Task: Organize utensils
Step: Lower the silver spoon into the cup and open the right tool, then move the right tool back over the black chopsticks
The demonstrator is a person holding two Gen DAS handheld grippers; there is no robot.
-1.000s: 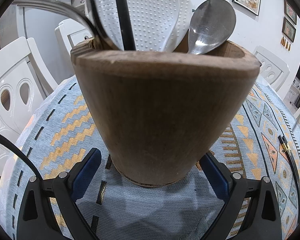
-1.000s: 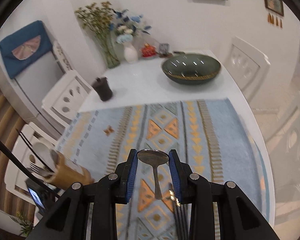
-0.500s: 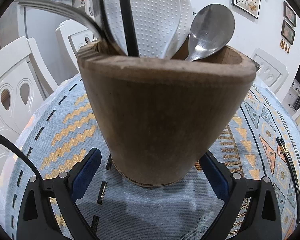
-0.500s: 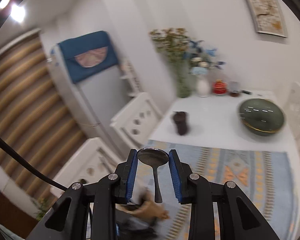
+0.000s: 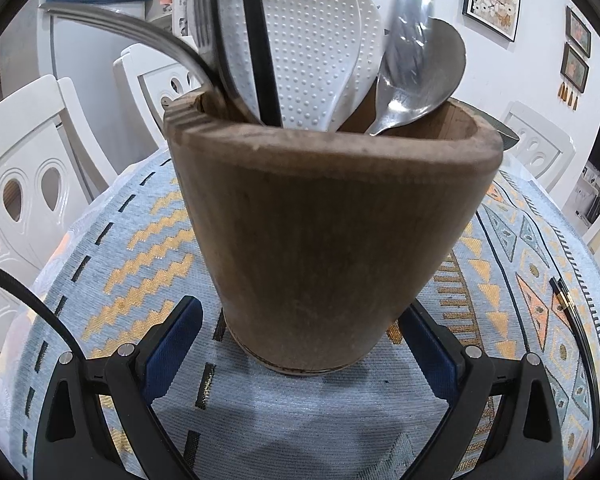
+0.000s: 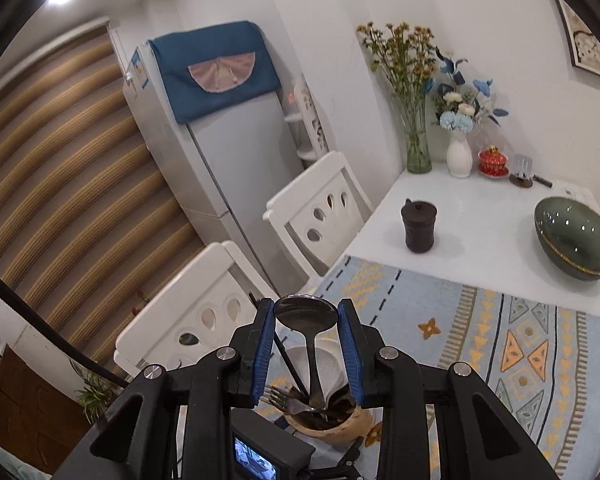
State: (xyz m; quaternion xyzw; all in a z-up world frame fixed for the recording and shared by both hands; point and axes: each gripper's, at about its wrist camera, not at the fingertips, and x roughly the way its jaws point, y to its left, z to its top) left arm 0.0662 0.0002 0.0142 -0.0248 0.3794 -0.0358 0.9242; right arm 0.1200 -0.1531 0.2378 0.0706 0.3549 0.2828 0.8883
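Since a second ago, swung from over the mat to above the holder, now low centre in the right view. Left gripper spread, flanking the holder base, contact unclear. Right gripper pinching the spoon by its bowl, handle hanging into the holder. New blurred handle upper right, left view.

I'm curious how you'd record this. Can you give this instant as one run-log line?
step: spoon into holder | right gripper: shut on spoon, above wooden holder | left gripper: jaws astride holder base | chopsticks: on mat
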